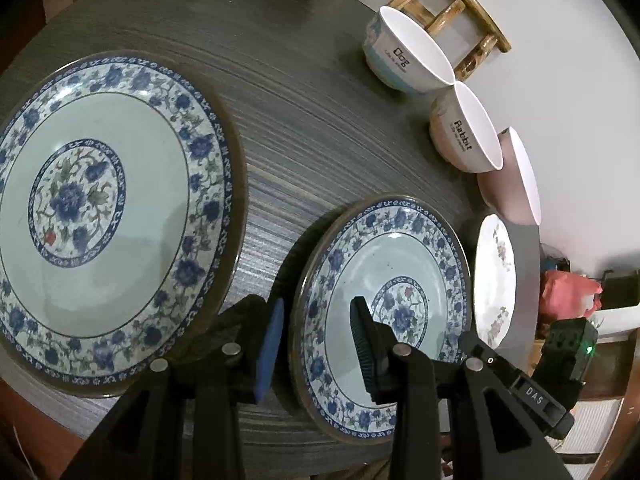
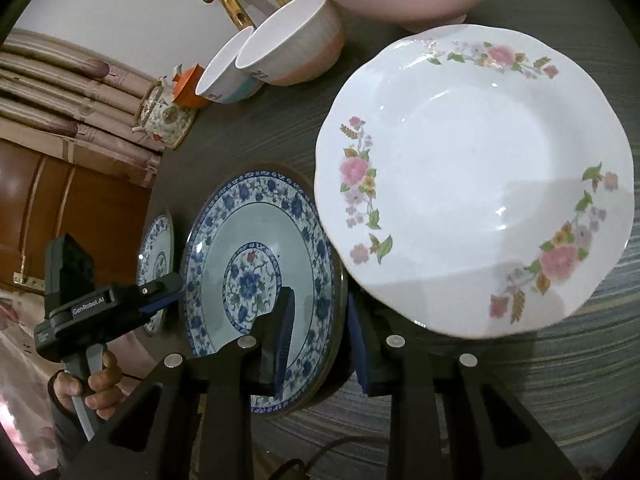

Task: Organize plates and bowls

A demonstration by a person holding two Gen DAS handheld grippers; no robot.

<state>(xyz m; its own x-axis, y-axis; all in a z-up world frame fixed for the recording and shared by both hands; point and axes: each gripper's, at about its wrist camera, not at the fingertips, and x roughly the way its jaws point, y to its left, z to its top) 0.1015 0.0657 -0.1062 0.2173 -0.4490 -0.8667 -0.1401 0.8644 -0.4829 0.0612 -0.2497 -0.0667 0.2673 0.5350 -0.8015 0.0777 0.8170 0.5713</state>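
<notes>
Bare grey wood-grain tabletop (image 1: 304,92) lies open between the large blue-and-white floral plate (image 1: 100,216) and the row of three bowls at the far edge: white "Dog" bowl (image 1: 404,56), white "Rabbit" bowl (image 1: 464,132), pink bowl (image 1: 508,180). The smaller blue-and-white floral plate (image 1: 384,300) and the white plate with pink flowers (image 2: 472,176) crowd the near side, rims close together.

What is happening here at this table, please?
A person holds tongs in each hand. Both the left tongs and the right tongs straddle the rim of the small blue plate, one from each side. The big blue plate, white plate and bowls sit untouched on the table.
</notes>
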